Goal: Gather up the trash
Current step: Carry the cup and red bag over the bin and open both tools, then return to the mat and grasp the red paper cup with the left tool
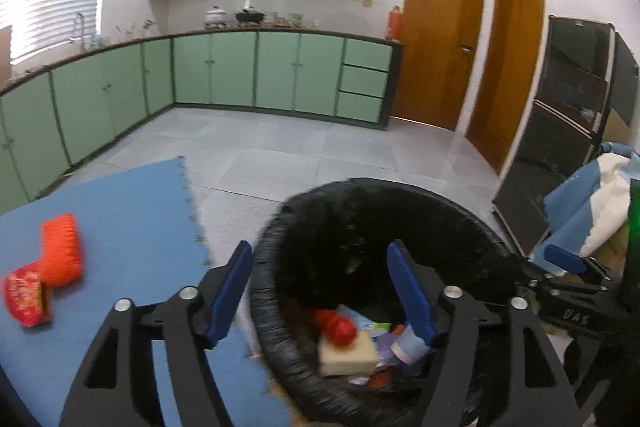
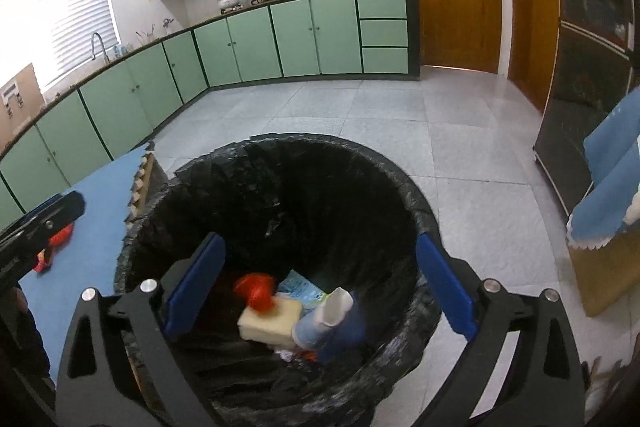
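A bin lined with a black bag stands on the floor beside a blue foam mat. Inside lie a red crumpled wrapper, a pale yellow sponge block and a blue-and-white paper cup; they also show in the left wrist view. My left gripper is open and empty over the bin's near left rim. My right gripper is open and empty above the bin. Two orange-red snack packets lie on the mat at left.
Green base cabinets run along the left and back walls. Wooden doors and a dark glass cabinet stand at the right. A blue and white cloth drapes over a box at the right edge. Grey floor tiles surround the bin.
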A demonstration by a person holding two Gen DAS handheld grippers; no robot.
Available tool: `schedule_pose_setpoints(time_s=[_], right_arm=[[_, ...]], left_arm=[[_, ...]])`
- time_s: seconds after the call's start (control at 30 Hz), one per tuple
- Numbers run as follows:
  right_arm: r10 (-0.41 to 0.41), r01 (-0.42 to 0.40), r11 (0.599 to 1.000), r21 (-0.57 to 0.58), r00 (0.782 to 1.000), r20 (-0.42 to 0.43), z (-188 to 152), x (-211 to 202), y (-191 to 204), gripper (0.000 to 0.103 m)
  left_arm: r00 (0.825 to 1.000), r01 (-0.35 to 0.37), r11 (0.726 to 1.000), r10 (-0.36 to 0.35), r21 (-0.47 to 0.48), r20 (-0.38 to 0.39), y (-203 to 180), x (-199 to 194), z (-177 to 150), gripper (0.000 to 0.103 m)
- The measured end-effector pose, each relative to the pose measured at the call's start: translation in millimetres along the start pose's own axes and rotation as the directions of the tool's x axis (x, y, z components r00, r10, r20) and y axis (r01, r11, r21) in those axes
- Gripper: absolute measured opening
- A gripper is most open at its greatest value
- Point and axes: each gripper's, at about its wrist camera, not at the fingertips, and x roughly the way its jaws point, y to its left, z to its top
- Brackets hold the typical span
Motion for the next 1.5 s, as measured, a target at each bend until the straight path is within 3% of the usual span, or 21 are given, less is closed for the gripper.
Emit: schedule_pose_setpoints(time_s=[0.2,0.3,0.5,0.7,0.87,1.07,1.5], right_arm=[[0.058,-0.058,0.998,-0.013,0.998,0.008,-5.5,-12.1,42.7,0.094],[0.099,-0.098,0.994,-0.048,0.995,0.012,-6.3,-16.6,73.3,0.094],[0.204,-0.2,0.971,-0.132,0.979,0.016,-6.4,-21.6,148.3,0.094],[0.288,-0.283,0.937,-0.202,0.958,-0.007,-11.1,-13.7,218.5,0.094],[0.319,-0.317,0.918,-0.238,0.947,-0.03,-14.8,-1.5,258.8,0.094],[0.324,-0.328,0.907,-0.264,0.944,-0.062,-20.2,21.8,288.6,0.094],[0.287,-0.306,0.906,-0.293,0.952,-0.108,-13.3,77.4,300.3,0.094]], left_arm=[[0.994,-0.104,0.994,0.104,-0.041,0.013,54.8,-41.2,-11.7,0.073],[0.984,-0.178,0.981,0.18,-0.07,0.011,87.3,-62.6,-22.9,0.073],[0.942,-0.333,0.938,0.335,-0.098,0.004,151.3,-101.4,-49.5,0.074],[0.905,-0.422,0.896,0.424,-0.141,-0.014,199.0,-122.3,-65.5,0.074],[0.892,-0.449,0.875,0.45,-0.179,-0.038,225.7,-123.0,-74.5,0.074],[0.893,-0.45,0.87,0.446,-0.202,-0.065,242.7,-108.2,-83.0,0.077],[0.906,-0.423,0.882,0.412,-0.208,-0.096,253.2,-51.0,-73.1,0.078]])
